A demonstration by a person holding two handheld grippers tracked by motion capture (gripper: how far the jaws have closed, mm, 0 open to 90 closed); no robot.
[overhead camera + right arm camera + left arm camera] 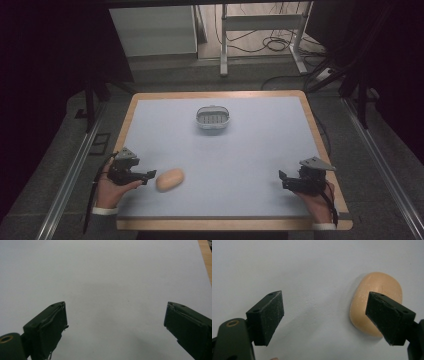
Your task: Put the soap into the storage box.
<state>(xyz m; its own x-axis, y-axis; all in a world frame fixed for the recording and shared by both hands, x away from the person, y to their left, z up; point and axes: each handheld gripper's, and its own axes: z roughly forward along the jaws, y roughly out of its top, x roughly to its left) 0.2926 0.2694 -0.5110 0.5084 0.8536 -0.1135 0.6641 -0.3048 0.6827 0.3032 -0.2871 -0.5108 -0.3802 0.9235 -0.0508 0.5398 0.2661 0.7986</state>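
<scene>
Left gripper [146,176] sits low by the table's [250,150] near-left corner, jaws apart, nothing between them. The tan bread roll [170,179] lies just beside its tips. Right gripper [283,180] waits by the near-right corner, jaws wide apart over bare tabletop.

The high view is dim overall. The surroundings fall to near black at the left and right edges, while the table [220,150] surface is evenly lit from above and reads pale blue-grey. Shadows on it are soft and short. No glare is present. Fine detail is soft and grainy.

Both gripper views are brighter, with diffuse light. The bun [375,302] casts a faint shadow along its left edge. Corners darken slightly.
</scene>
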